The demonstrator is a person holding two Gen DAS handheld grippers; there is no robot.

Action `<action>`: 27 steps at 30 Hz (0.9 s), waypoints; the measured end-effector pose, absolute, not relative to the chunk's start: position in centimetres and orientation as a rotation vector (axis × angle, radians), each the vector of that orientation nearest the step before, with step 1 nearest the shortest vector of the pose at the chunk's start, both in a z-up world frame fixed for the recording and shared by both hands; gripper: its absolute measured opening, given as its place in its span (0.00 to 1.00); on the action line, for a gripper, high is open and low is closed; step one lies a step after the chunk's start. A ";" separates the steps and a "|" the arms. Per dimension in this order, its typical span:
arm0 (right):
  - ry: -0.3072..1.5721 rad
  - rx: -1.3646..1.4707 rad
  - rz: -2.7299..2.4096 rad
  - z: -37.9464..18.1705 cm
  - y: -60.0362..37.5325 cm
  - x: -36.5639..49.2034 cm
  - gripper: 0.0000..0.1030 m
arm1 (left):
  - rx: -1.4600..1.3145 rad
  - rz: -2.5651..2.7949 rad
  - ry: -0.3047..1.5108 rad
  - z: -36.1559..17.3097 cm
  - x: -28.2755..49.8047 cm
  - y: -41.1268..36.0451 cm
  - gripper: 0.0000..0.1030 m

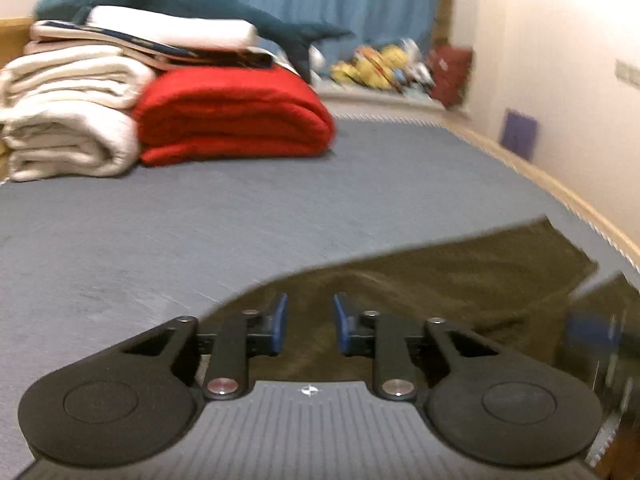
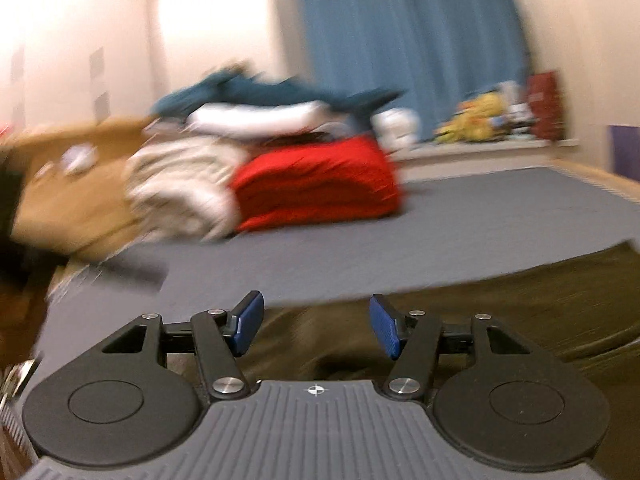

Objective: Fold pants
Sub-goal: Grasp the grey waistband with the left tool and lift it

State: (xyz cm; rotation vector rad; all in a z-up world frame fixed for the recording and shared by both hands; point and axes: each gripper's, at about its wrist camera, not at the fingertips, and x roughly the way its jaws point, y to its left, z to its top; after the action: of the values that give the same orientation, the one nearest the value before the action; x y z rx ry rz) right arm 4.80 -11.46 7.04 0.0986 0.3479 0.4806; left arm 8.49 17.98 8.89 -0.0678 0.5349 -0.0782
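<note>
Dark olive pants point(image 1: 460, 280) lie flat on the grey-blue bed sheet point(image 1: 200, 220) and stretch off to the right. My left gripper point(image 1: 310, 322) is open above the pants' near edge, with nothing between its blue pads. In the right wrist view the same pants point(image 2: 500, 312) fill the lower right. My right gripper point(image 2: 316, 324) is open wide over their left end and holds nothing. Both views are blurred by motion.
A folded red blanket point(image 1: 236, 116) and a stack of cream blankets point(image 1: 68, 120) with a blue plush shark point(image 1: 180, 0) sit at the bed's far left. The wall and wooden bed rail point(image 1: 560, 188) run along the right. A blue curtain point(image 2: 412, 40) hangs behind.
</note>
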 end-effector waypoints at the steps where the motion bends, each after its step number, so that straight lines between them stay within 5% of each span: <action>1: 0.375 0.081 0.521 6.0 -10.2 4.0 0.53 | -0.122 -0.055 0.525 7.9 8.4 19.9 0.25; 3: 0.432 0.044 0.596 4.6 -7.5 2.1 0.43 | -0.267 -0.013 0.612 5.6 9.0 23.6 0.16; 10: 0.488 -0.121 0.853 2.0 -0.2 -3.1 0.43 | -0.450 0.077 0.719 0.7 10.6 30.2 0.18; 13: 0.509 -0.189 0.951 1.2 1.5 -3.9 0.48 | -0.477 0.059 0.739 -0.5 11.6 31.0 0.33; 18: 0.496 -0.339 1.044 0.1 3.9 -5.2 0.64 | -0.513 0.031 0.770 -3.0 14.1 30.6 0.76; 22: 0.499 -0.407 1.051 -0.4 4.9 -5.8 0.63 | -0.521 0.029 0.803 -5.0 16.3 30.0 0.78; 27: 0.482 -0.475 1.051 -0.8 5.9 -5.5 0.37 | -0.507 0.034 0.794 -6.1 18.1 29.4 0.78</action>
State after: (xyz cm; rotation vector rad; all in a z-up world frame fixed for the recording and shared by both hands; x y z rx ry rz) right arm -5.50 5.91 -0.76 -0.4749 0.4818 1.0510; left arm 18.12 29.43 -6.11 -0.5074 0.7937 0.0337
